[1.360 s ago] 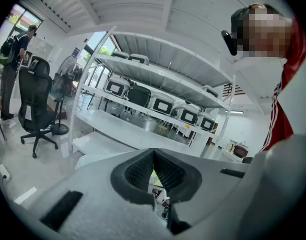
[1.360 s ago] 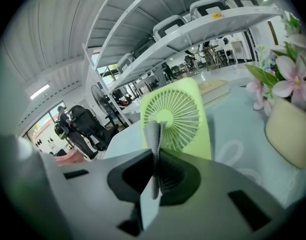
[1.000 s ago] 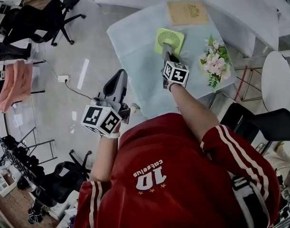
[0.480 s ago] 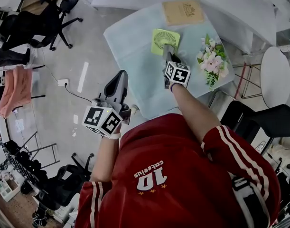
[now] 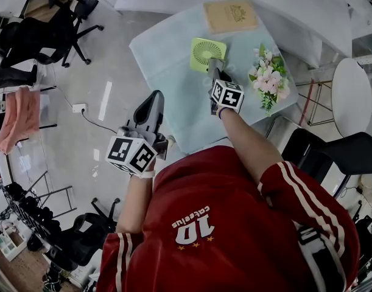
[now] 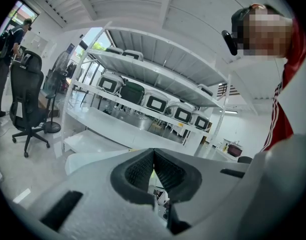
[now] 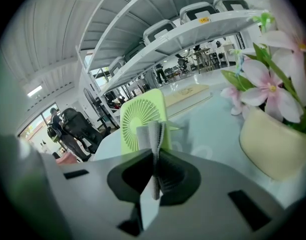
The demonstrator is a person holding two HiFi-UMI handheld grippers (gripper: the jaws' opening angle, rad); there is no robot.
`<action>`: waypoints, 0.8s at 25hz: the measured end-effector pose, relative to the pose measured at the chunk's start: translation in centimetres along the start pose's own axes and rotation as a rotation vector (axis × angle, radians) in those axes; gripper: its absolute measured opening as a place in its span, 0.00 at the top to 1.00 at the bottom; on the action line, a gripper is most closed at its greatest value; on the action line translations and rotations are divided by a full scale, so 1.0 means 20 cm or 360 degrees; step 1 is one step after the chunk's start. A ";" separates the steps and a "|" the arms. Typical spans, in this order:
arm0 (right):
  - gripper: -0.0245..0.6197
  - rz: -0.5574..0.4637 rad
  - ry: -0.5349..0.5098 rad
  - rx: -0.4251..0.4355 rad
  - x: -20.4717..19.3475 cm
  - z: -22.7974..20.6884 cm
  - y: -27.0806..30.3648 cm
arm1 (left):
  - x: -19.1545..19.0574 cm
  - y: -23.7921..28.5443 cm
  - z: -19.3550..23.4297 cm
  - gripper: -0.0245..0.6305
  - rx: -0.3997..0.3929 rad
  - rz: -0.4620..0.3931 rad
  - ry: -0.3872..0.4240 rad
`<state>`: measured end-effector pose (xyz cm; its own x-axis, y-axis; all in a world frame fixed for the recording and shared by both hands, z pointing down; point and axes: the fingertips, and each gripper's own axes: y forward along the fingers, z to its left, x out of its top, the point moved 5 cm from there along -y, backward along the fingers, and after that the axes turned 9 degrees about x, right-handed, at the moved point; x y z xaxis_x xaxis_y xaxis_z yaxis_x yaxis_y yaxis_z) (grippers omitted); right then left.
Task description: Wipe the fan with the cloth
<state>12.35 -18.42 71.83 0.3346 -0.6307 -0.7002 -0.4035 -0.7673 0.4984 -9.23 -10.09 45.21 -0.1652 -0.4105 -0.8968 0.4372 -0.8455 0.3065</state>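
right tool (image 7: 155,156) further right, cloth (image 7: 148,134) upright

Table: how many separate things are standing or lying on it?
3: a green fan near the middle, a tan book at the far edge, a pot of pink flowers on the right. The right gripper hides a little tabletop.

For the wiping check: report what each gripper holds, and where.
Right gripper pinches the folded grey cloth around its middle; left gripper is shut, empty.
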 end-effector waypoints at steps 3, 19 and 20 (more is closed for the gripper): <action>0.94 0.0003 -0.0001 -0.0006 0.00 -0.01 -0.01 | 0.01 0.00 -0.01 0.96 0.0004 0.0002 -0.0002; 0.94 -0.0004 0.0003 -0.0034 0.00 -0.09 -0.04 | -0.02 0.03 -0.05 0.96 -0.0031 0.0009 -0.0009; 0.94 -0.0005 0.0005 -0.0038 0.00 -0.09 -0.04 | -0.02 0.03 -0.05 0.96 -0.0035 0.0012 -0.0009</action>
<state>14.25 -17.95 72.42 0.3385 -0.6286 -0.7002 -0.3818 -0.7719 0.5083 -7.94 -10.14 45.38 -0.1670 -0.4190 -0.8925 0.4579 -0.8346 0.3061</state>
